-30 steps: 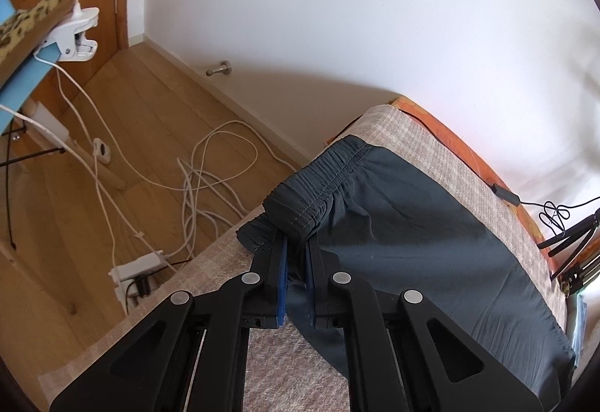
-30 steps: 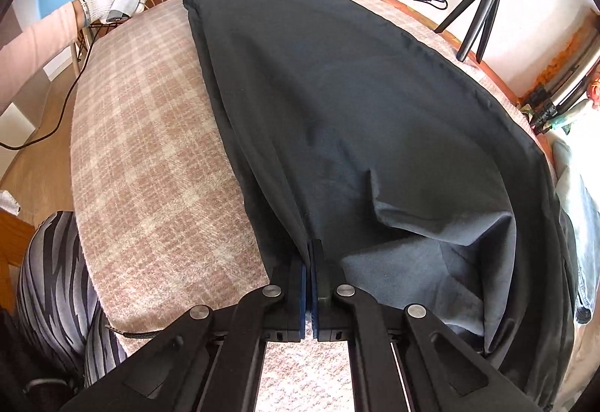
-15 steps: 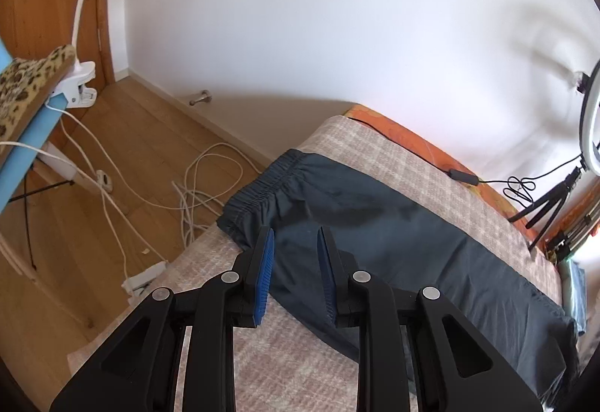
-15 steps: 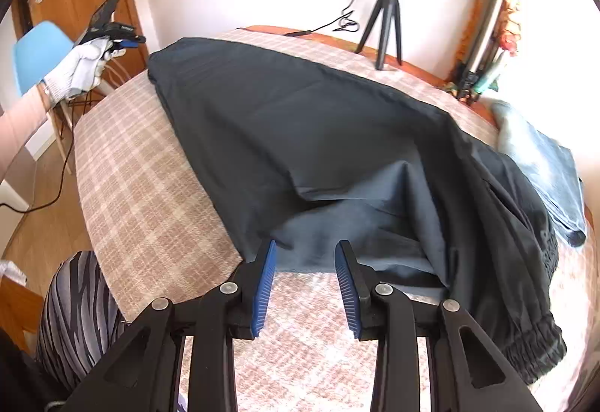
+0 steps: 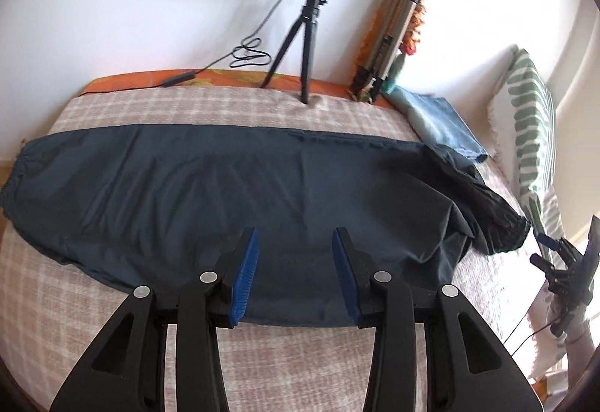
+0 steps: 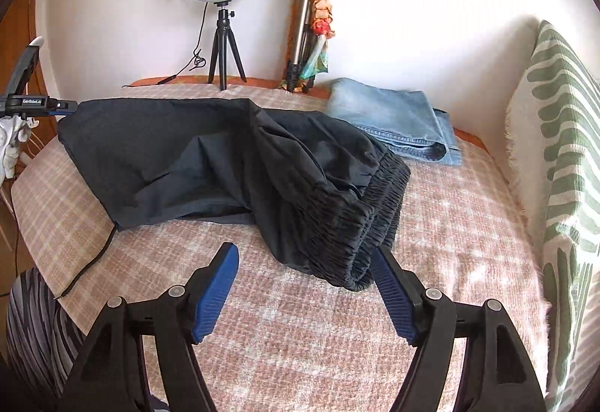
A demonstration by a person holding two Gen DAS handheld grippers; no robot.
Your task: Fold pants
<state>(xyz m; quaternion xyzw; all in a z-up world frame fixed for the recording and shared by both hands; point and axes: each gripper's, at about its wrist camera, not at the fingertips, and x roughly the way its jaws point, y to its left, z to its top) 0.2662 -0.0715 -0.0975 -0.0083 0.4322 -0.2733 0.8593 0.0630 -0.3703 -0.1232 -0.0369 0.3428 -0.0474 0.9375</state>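
Observation:
Dark grey pants [image 5: 232, 187] lie lengthwise on the checked bed cover [image 5: 300, 367], folded leg over leg. One elastic end is at the left, the bunched elastic end [image 6: 360, 224] at the right. My left gripper [image 5: 294, 243] is open and empty above the pants' near edge, about midway along. My right gripper [image 6: 305, 258] is open and empty just in front of the bunched elastic end; its right finger [image 6: 390, 292] is close beside the elastic. The right gripper also shows at the right edge of the left wrist view [image 5: 555, 254], the left gripper at the left edge of the right wrist view [image 6: 56, 105].
Folded blue jeans [image 6: 397, 119] lie at the back right. A ring light on a tripod [image 6: 224, 18] and a folded tripod [image 6: 307, 33] stand against the wall. A green-patterned pillow [image 6: 562, 157] is on the right. A black cable [image 6: 90, 265] hangs off the bed's near-left edge.
Both grippers let go of the pants and opened. The left one swung round from the left end to the middle of the pants. The right one drew back to the bunched right end.

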